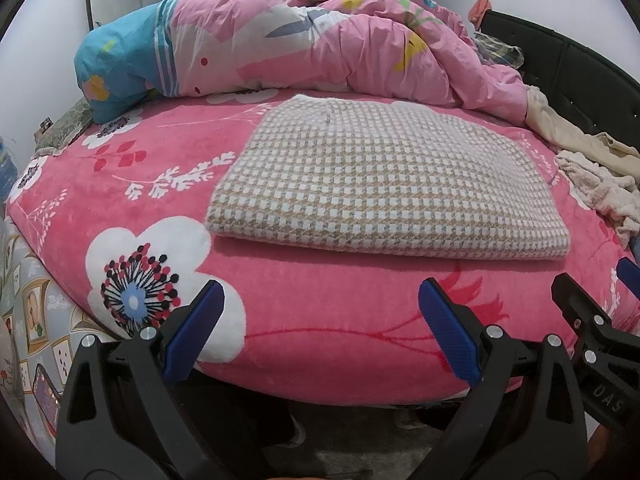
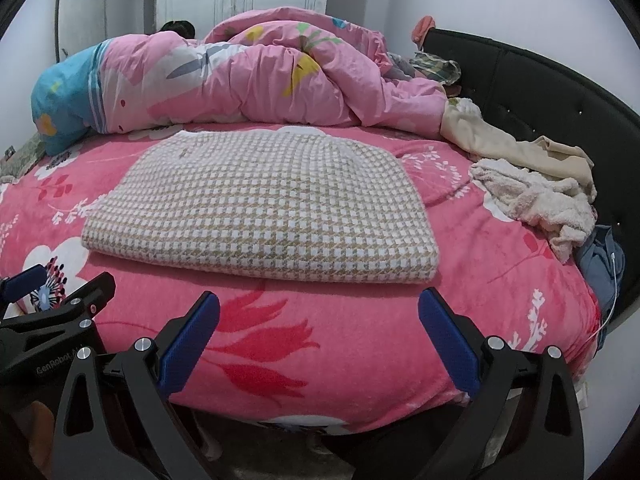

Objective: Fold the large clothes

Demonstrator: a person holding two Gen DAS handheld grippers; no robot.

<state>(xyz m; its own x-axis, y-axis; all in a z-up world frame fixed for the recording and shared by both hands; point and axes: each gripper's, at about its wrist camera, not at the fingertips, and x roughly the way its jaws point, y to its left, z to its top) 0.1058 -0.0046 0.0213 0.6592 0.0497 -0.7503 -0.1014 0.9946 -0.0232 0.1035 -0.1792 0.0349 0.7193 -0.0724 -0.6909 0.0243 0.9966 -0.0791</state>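
A beige and white houndstooth garment (image 1: 384, 184) lies folded into a flat rectangle on the pink floral bed cover (image 1: 320, 320); it also shows in the right wrist view (image 2: 264, 204). My left gripper (image 1: 320, 328) is open and empty, held back at the bed's near edge, short of the garment. My right gripper (image 2: 320, 340) is open and empty, also at the near edge, apart from the garment. The right gripper shows at the right of the left wrist view (image 1: 600, 300), and the left gripper at the left of the right wrist view (image 2: 60, 292).
A crumpled pink and blue duvet (image 2: 240, 76) is piled behind the garment. Cream clothes and a fluffy towel (image 2: 536, 196) lie at the right by the black padded headboard (image 2: 560, 92). A blue item with a white cable (image 2: 604, 264) sits at the bed's right edge.
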